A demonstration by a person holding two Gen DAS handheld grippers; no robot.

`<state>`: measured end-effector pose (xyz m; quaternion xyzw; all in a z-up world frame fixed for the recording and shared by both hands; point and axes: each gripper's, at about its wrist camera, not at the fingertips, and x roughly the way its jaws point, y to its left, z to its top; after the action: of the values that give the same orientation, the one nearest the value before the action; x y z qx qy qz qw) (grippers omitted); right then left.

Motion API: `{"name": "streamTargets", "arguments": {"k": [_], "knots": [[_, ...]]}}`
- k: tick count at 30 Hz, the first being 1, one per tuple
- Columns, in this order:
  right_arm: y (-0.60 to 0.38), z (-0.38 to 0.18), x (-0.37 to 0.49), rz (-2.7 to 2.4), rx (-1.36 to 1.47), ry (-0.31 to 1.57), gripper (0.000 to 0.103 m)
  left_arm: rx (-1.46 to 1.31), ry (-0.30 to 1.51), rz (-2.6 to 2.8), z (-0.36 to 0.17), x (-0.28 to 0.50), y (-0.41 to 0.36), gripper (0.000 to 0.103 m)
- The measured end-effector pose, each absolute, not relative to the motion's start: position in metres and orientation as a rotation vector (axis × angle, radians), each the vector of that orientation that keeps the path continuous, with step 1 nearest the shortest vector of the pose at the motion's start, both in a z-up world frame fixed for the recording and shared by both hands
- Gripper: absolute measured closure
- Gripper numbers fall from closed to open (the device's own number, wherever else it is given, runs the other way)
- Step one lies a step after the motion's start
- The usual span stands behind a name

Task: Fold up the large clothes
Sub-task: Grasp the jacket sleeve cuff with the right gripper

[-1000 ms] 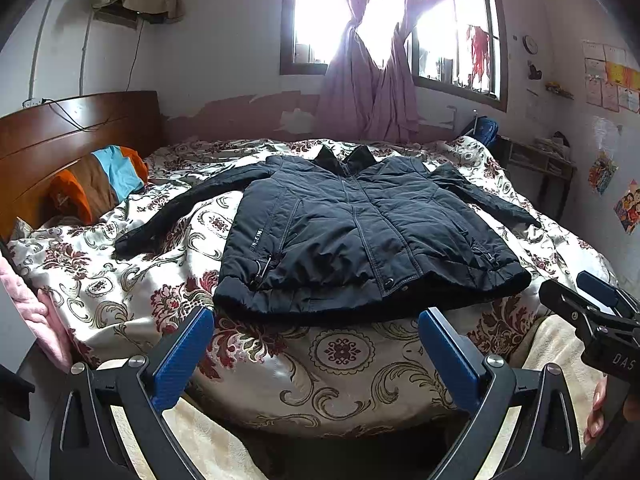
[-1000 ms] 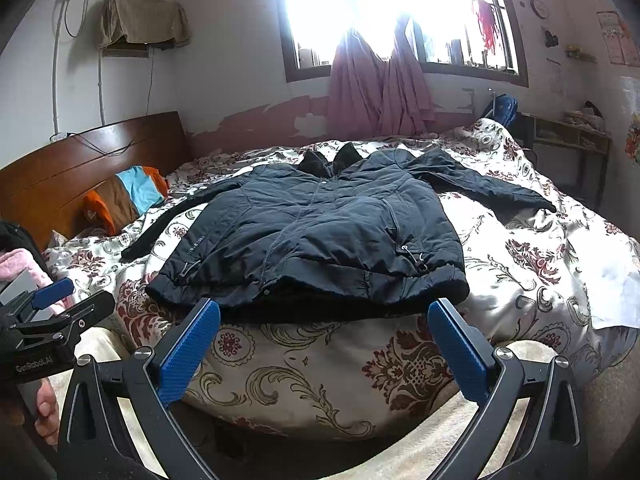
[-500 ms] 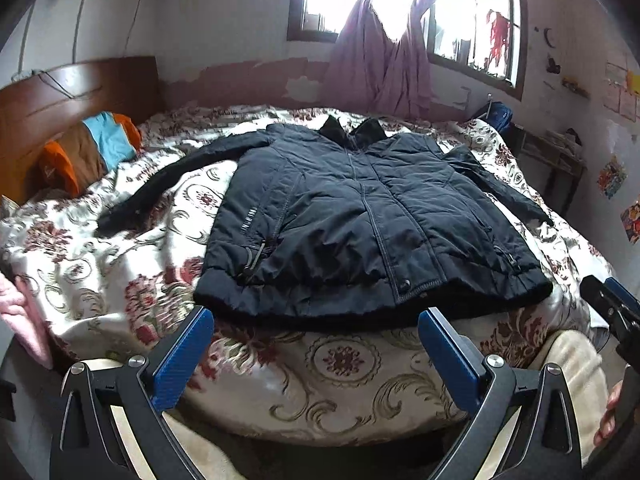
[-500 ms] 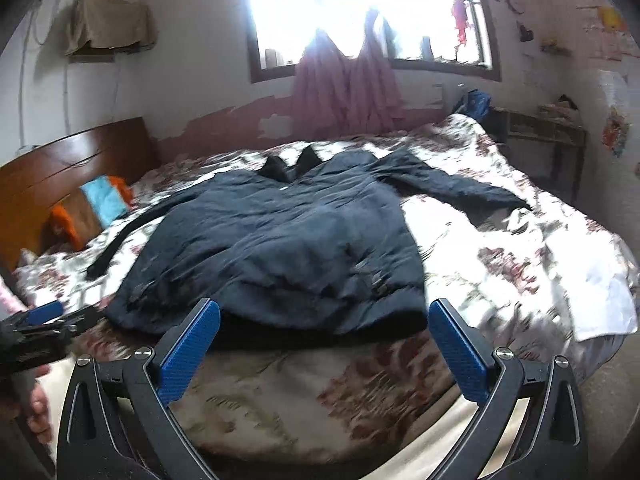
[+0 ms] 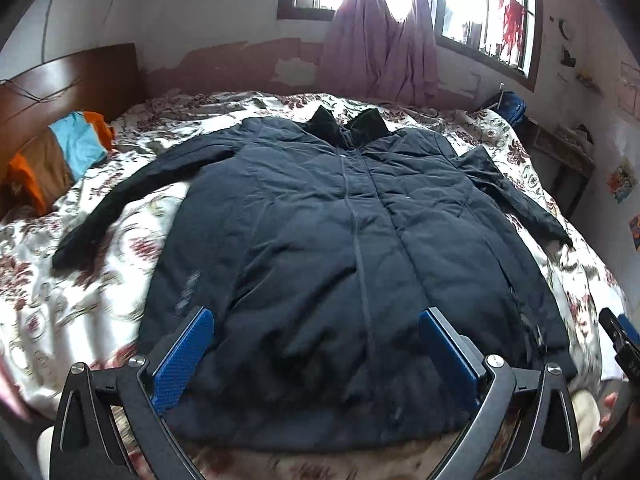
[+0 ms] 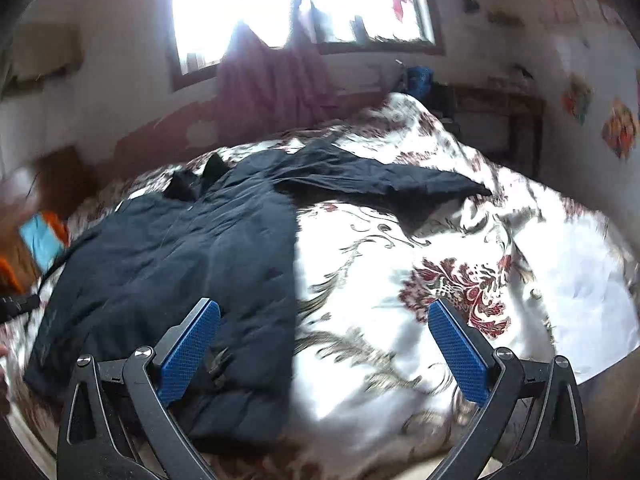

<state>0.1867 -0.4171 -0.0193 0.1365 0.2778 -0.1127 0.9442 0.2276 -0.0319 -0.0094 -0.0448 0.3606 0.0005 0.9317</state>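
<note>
A large dark navy padded jacket (image 5: 352, 248) lies flat and zipped on the bed, collar toward the window, both sleeves spread out. My left gripper (image 5: 316, 344) is open and empty, hovering over the jacket's lower hem. My right gripper (image 6: 324, 344) is open and empty, over the bedspread just right of the jacket's (image 6: 180, 272) right edge, with the right sleeve (image 6: 384, 180) stretched out ahead. The right gripper's tip shows at the edge of the left wrist view (image 5: 620, 340).
The bed has a white floral bedspread (image 6: 460, 292). A wooden headboard (image 5: 60, 84) and orange, blue and brown pillows (image 5: 60, 156) are at the left. A window with pink curtains (image 5: 384, 48) is behind. A dark side table (image 5: 560, 160) stands at the right.
Both grippers have moved forward and closer over the bed. The left one is now above the jacket's hem; the right one has swung right toward the right sleeve. Both stay open.
</note>
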Motion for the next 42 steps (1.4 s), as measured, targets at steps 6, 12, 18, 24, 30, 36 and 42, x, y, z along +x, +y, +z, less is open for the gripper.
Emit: {"name": "streamTargets", "arguments": {"k": [6,12,18,24,30,36,42], "knots": [[-0.473,-0.032,0.234,-0.293,0.355,0.607,0.001,-0.082,0.749,-0.054,-0.013,0.291,-0.071,0.0],[-0.538,-0.032,0.319,-0.401,0.505,0.563,0.001,-0.07,0.766,-0.117,-0.01,0.354,-0.109,0.0],[-0.601,-0.059,0.409,-0.461,0.713,0.55,0.001,-0.018,0.771,-0.181,0.0,0.42,-0.165,0.0],[-0.641,-0.1,0.438,-0.442,1.0,0.5,0.001,0.051,0.738,-0.23,-0.003,0.467,-0.213,0.0],[-0.659,-0.123,0.444,-0.407,1.173,0.431,0.001,-0.043,0.816,-0.267,-0.023,0.523,-0.233,0.0],[-0.662,-0.145,0.458,-0.341,1.238,0.42,0.036,-0.048,0.88,-0.269,-0.051,0.558,-0.262,0.0],[-0.679,-0.162,0.46,-0.338,1.302,0.416,0.081,0.029,0.938,-0.254,-0.078,0.567,-0.287,0.0]]}}
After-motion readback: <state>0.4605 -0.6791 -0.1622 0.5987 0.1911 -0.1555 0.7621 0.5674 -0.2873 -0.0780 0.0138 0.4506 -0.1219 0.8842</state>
